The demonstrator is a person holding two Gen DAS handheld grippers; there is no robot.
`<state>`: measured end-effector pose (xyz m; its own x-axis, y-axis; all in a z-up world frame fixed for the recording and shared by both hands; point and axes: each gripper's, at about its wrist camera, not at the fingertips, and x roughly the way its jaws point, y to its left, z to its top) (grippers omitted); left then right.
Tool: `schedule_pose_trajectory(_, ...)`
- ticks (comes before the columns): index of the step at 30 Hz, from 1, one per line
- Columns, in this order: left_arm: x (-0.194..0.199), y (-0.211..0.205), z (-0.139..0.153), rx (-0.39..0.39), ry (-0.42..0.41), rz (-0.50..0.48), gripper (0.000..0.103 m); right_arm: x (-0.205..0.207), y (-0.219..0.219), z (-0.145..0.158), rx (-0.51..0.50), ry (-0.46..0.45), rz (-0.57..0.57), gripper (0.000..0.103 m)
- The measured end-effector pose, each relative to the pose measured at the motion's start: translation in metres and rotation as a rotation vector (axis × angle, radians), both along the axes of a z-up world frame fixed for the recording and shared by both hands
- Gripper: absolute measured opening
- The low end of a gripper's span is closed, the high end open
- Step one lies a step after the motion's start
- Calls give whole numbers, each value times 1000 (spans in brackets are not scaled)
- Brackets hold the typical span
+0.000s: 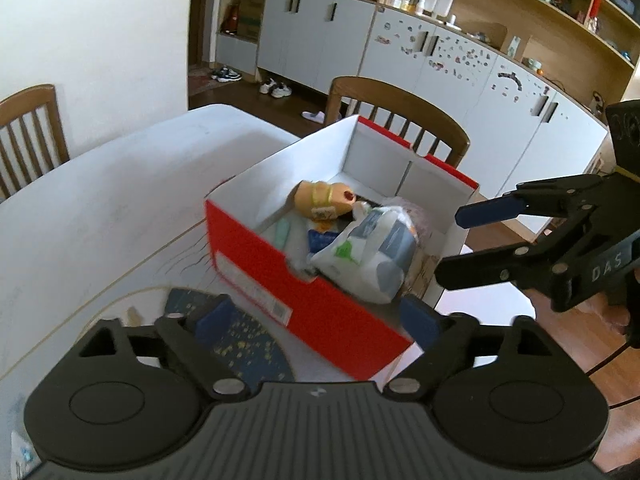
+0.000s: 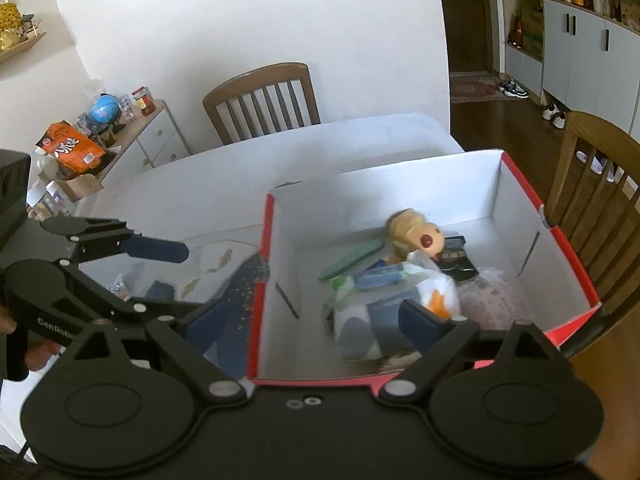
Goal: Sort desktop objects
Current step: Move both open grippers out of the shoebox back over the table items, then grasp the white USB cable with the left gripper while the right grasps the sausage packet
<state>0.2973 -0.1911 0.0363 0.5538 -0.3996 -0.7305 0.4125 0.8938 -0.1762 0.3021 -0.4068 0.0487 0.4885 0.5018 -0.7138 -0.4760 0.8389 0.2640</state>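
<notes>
A red box with a white inside [image 1: 280,276] [image 2: 400,200] stands on the white table. In it lie a tan plush toy [image 1: 324,198] [image 2: 416,232], a white plastic bag with packets [image 1: 368,248] [image 2: 400,292], a green flat item [image 2: 352,258] and a black item [image 2: 456,256]. My left gripper [image 1: 316,316] is open and empty, its fingers on either side of the box's near corner; it also shows in the right wrist view [image 2: 176,280]. My right gripper [image 2: 320,320] is open and empty over the box's near wall; it also shows in the left wrist view [image 1: 452,244].
A dark blue speckled mat [image 1: 236,344] [image 2: 248,280] lies on the table [image 1: 100,208] beside the box. Wooden chairs [image 1: 400,116] [image 2: 264,100] stand at the table's sides. A side cabinet with clutter [image 2: 120,136] is at the left. Cabinets [image 1: 440,72] line the back wall.
</notes>
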Motion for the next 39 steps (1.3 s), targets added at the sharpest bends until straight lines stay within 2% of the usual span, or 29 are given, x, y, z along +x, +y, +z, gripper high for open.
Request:
schedule_pose_trajectory(6,-27,30,-4,-16,-16,53,103,-15,28,0,22,-11,16,93)
schedule_pose_trajectory(23,-114,142,-18,18,-17,227,103,-57,132,-5,-1,-24,129,93)
schedule_pose_trajectory(30,-146,184,-35,53,12,331,103,-74,172,-10,-16,-32,183,93)
schedule_pose_trajectory(39,-171,219,-62,37,81,440,103,-81,221,-19,-49,-46,263,93)
